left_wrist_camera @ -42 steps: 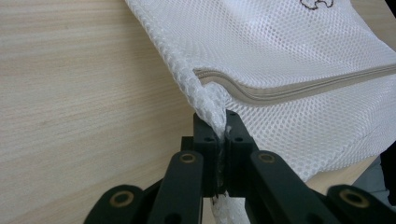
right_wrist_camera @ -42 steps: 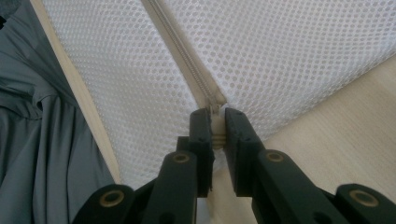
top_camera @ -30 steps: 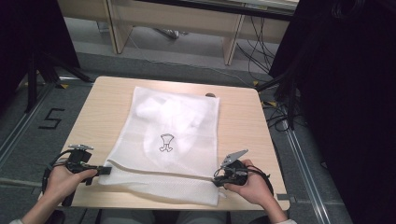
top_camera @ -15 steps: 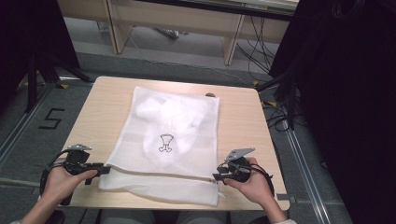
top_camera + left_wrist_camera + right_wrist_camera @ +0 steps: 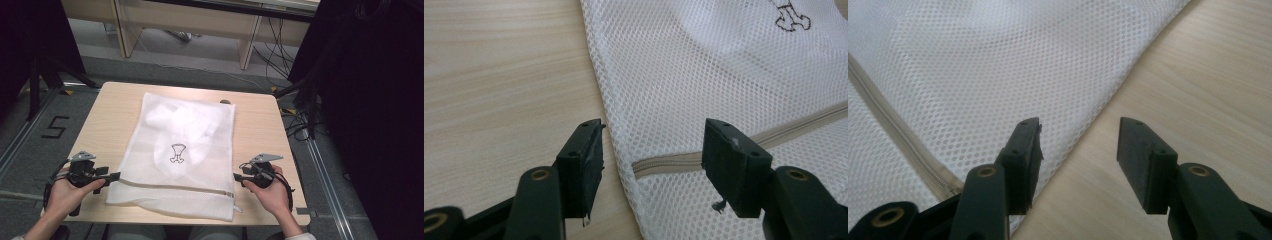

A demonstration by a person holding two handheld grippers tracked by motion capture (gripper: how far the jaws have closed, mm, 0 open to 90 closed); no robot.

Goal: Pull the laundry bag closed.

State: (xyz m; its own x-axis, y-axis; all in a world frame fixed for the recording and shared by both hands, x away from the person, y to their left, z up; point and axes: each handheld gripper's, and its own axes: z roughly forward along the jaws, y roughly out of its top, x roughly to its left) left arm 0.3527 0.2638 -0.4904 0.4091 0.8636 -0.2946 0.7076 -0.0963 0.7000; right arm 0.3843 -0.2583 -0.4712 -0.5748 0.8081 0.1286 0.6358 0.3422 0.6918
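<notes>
Mesh bag [image 5: 182, 150] laid flat at frame centre, zipped — left gripper [image 5: 114, 176] and right gripper [image 5: 237, 176] jaws just opened wide, empty; placement appears complete.

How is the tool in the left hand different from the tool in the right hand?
The left tool sits at the mesh laundry bag's left edge, by its zipper end; the right tool sits at its right edge. The left tool's jaws straddle the bag's edge; the right tool's stand mostly over bare table. Both are open, holding nothing.
</notes>
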